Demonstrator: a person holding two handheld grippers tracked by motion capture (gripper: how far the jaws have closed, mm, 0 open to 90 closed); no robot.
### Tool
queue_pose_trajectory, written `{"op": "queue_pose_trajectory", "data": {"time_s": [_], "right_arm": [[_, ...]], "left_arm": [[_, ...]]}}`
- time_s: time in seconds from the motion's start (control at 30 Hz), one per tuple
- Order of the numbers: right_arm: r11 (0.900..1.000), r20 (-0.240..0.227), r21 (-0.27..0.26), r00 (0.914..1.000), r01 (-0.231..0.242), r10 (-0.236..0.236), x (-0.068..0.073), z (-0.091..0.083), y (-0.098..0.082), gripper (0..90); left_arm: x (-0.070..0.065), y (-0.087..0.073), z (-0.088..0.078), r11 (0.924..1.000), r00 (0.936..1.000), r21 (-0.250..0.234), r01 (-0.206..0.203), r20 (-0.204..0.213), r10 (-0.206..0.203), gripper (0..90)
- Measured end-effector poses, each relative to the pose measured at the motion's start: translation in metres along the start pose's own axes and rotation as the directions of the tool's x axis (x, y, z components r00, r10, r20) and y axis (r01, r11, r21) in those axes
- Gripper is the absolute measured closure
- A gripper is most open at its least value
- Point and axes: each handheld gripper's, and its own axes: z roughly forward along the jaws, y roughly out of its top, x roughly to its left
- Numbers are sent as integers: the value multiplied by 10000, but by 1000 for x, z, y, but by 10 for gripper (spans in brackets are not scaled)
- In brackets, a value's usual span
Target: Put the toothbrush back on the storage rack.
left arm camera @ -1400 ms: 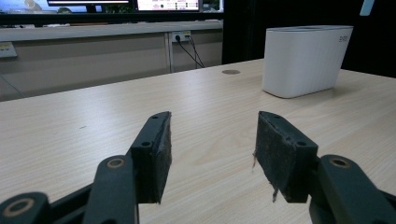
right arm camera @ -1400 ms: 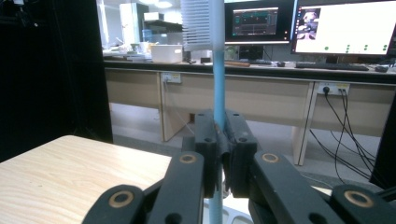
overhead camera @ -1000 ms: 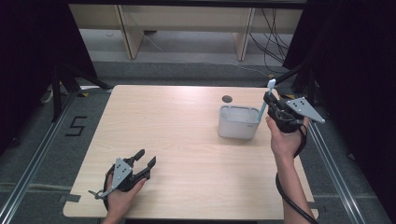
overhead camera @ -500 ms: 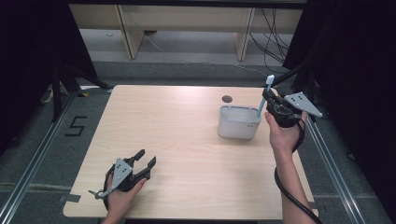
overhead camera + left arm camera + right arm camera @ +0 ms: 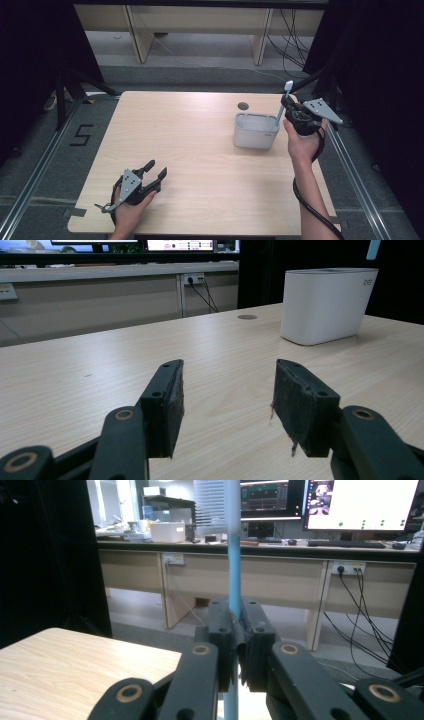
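The right gripper (image 5: pixel 289 106) has its jaws clamped on a blue-and-white toothbrush (image 5: pixel 282 106), held nearly upright with the head up. The handle's lower end hangs just over the right end of the white holder (image 5: pixel 255 134) at the desk's (image 5: pixel 200 150) far right. The left gripper (image 5: pixel 154 173), jaws parted and holding nothing, rests near-left, well apart.

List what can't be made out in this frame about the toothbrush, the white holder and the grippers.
- Toothbrush: lower end hidden in the high view behind the white holder; whether it is inside cannot be told.
- Toothbrush head: cut off by the top edge in the right gripper view, where the right gripper clamps the handle.
- Holder's inside: hidden by its wall in the left gripper view.
- Holder's small lettering: too small.
- Left gripper: open, holding nothing.
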Motion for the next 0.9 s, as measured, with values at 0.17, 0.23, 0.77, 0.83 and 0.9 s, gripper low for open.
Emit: {"op": "queue_pose_trajectory", "data": {"time_s": [0.17,0.23,0.77,0.83,0.9], "right_arm": [[9998,2,94,9999,-162,162,-3,5,-7,857],[9998,44,109,9999,-158,158,-3,6,-8,857],[9986,92,483,9997,-218,214,-5,11,-21,857],[9987,114,455,9997,-226,221,-5,12,-21,857],[9983,135,511,9995,-285,278,-5,12,-23,856]], "left_arm": [[0,0,0,10000,10000,63,-6,-7,6,455],[0,0,0,10000,10000,43,9,-16,-9,455],[0,0,0,10000,10000,29,58,0,-58,455],[0,0,0,10000,10000,28,58,-3,-58,455],[0,0,0,10000,10000,31,-2,17,2,454]]}}
